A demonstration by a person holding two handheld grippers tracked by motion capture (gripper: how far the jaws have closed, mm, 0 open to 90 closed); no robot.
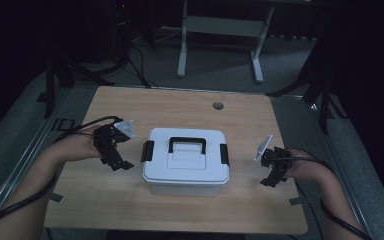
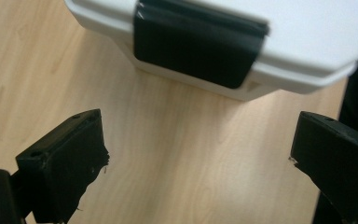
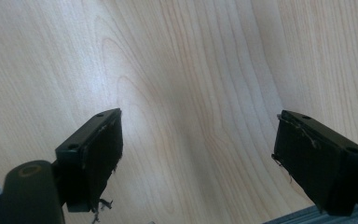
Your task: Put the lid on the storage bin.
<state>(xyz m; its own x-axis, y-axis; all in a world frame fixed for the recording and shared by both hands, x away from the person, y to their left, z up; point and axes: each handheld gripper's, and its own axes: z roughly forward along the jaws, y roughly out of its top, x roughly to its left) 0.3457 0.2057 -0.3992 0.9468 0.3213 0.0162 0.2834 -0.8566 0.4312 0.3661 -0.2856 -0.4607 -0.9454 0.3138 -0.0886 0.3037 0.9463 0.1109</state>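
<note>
White plastic made up the box [image 1: 186,162], which sat shut near the middle of the tabletop [image 1: 130,200] with a black handle [image 1: 187,144] lying flat on its lid and a black latch on each end. The left tool [image 1: 121,165] hung just beside the box's left end, and the right tool [image 1: 269,182] hung a little off its right end; neither touched the box. In the left gripper view the left tool [image 2: 198,156] had its jaws spread wide over bare wood and gripped nothing, and ahead of them stood the left latch [image 2: 198,46], clipped down over the lid's edge, with the box cut off by the frame at the top and right so that its lid and handle were out of sight there. In the right gripper view the right tool [image 3: 198,154] was likewise spread wide and empty, looking down at wood grain. The high view was dim: the floor and the stands around the tabletop sank into darkness, both forearms ran out of the bottom edge, and the jaw tips were too small and dark there to make out clearly. A grey desk frame [image 1: 220,27] at the back was cropped by the top edge.
</note>
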